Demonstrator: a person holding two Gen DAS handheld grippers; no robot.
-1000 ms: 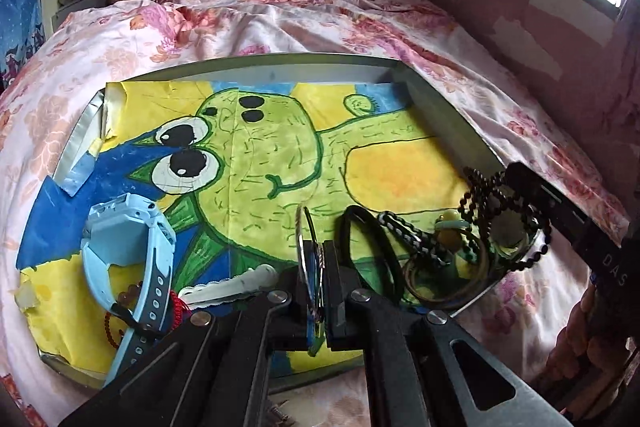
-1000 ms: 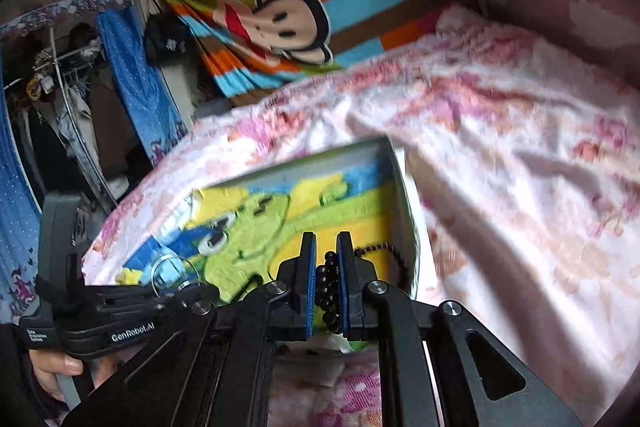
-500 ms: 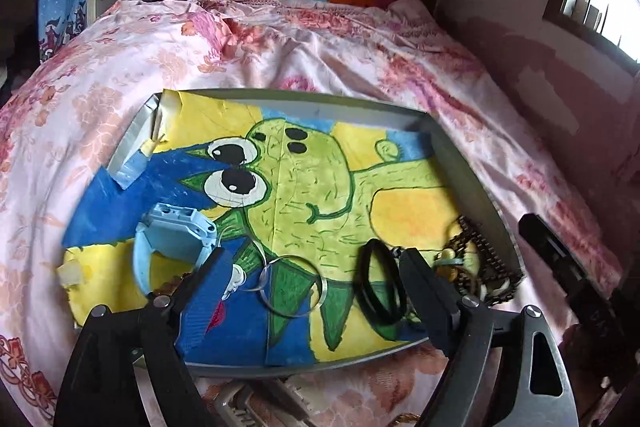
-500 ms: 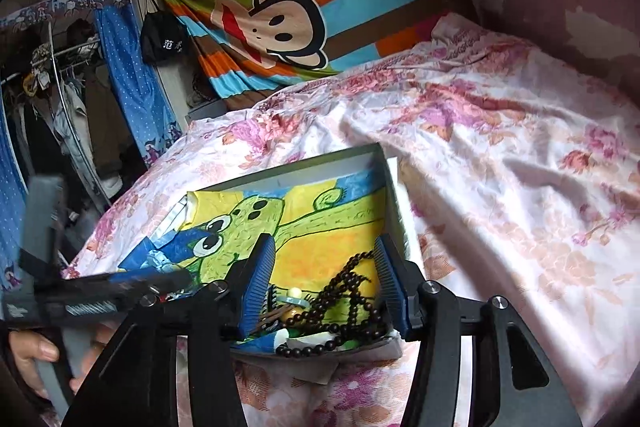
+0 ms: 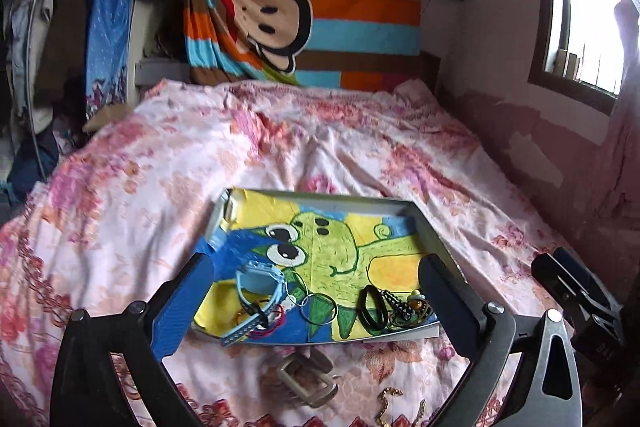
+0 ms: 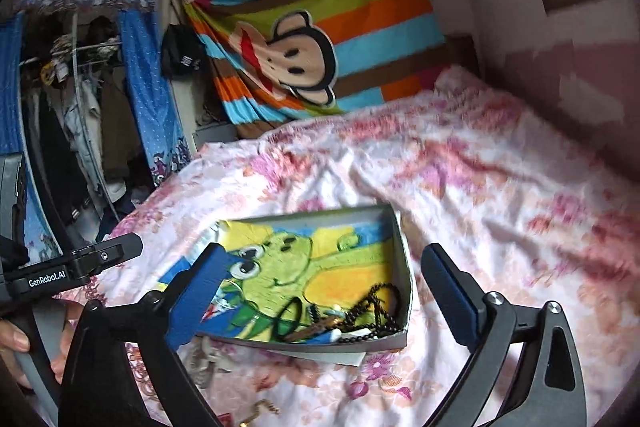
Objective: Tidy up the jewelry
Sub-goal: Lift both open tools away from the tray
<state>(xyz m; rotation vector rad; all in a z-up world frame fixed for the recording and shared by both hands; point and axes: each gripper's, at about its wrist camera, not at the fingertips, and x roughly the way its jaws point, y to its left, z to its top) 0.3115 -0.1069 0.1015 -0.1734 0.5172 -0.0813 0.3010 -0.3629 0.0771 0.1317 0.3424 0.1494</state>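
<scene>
A shallow tray [image 5: 332,197] lined with a green cartoon picture lies on the bed. In it are a light-blue watch [image 5: 256,279], a thin silver hoop [image 5: 318,309], a black hair band [image 5: 374,307] and a heap of dark bead strings [image 5: 408,307]. My left gripper [image 5: 314,261] hovers above and short of the tray, jaws opening wide, nothing between them. My right gripper [image 6: 320,251] is likewise raised, its jaws opening and empty. The black bead necklace [image 6: 376,311] lies in the tray's near right corner [image 6: 404,239].
A metal buckle [image 5: 306,383] and a gold chain [image 5: 384,407] lie on the floral sheet in front of the tray. A striped monkey blanket [image 5: 304,11] hangs at the headboard. A clothes rack [image 6: 80,107] stands left of the bed, a window [image 5: 580,7] to the right.
The left gripper let go of the silver hoop and the right let go of the black beads; both now lie in the tray. Both grippers opened wide and pulled up and back.
</scene>
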